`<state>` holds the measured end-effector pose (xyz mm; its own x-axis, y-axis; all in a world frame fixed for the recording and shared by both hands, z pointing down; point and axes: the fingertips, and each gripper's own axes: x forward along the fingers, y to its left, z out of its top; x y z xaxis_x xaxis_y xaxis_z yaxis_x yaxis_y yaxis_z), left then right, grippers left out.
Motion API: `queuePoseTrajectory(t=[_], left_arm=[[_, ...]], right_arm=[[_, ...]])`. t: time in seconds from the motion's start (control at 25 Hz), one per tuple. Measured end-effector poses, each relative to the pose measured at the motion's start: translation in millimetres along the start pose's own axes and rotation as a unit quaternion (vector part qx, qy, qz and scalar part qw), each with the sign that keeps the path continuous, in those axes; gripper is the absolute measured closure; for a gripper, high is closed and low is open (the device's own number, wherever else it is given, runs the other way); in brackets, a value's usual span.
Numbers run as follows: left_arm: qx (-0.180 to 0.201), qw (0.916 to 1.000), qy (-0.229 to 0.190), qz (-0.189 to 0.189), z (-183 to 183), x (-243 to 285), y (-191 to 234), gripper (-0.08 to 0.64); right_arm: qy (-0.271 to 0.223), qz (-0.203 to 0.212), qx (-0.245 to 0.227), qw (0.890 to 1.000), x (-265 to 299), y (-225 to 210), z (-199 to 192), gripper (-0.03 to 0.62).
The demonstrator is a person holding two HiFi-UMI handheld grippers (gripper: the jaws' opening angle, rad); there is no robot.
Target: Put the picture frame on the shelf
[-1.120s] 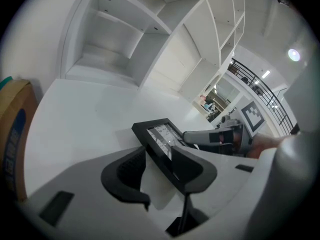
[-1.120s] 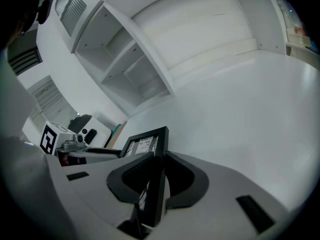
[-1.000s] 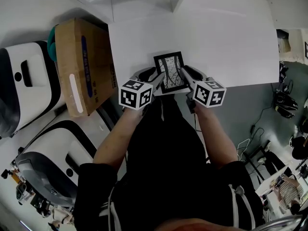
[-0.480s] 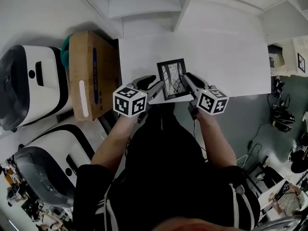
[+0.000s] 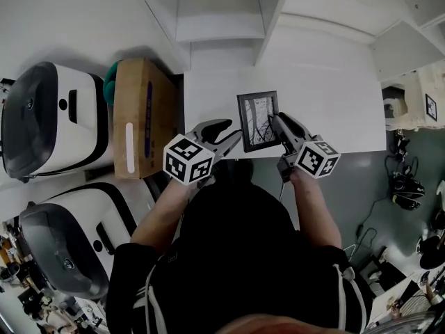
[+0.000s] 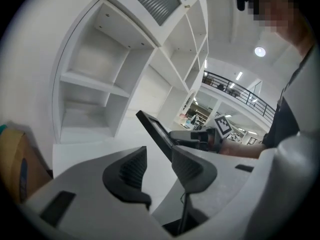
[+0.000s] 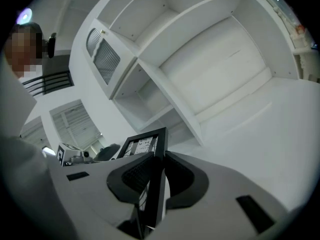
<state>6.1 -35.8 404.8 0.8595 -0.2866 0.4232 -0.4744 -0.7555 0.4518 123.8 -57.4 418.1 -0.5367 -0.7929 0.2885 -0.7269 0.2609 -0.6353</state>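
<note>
Now: your R gripper (image 7: 156, 160) pinches frame (image 7: 144, 145) by one edge; L gripper (image 6: 159, 155) agape, empty. Frame could pivot and clip shelf (image 7: 180, 109).

A brown cardboard box (image 5: 139, 117) stands left of the jaws, beside the white counter (image 5: 334, 103); two white rounded machines (image 5: 49, 117) (image 5: 69, 235) lie farther left.
</note>
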Motion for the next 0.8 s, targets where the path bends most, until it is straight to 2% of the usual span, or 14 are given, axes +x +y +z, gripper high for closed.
queuePoseTrajectory(t=[0.12,0.28,0.48,0.68,0.8], left_arm=[[-0.012,0.9995,-0.015,-0.024,9,-9,-15,0.405],[-0.014,0.9987,-0.030,-0.037,25,-20,-31,0.405],[-0.019,0.9966,-0.057,-0.056,47,-32,-52,0.405],[-0.033,0.9933,-0.074,-0.083,59,-37,-61,0.405],[-0.026,0.9928,-0.076,-0.089,64,-38,-66,0.405]], right_arm=[[-0.030,0.021,0.002,0.999,-8,17,19,0.512],[-0.057,0.037,-0.034,0.997,-17,39,43,0.514],[-0.074,0.049,-0.063,0.994,-27,56,61,0.514],[-0.084,0.068,-0.061,0.992,-28,72,68,0.514],[-0.085,0.080,-0.063,0.991,-25,81,69,0.514]])
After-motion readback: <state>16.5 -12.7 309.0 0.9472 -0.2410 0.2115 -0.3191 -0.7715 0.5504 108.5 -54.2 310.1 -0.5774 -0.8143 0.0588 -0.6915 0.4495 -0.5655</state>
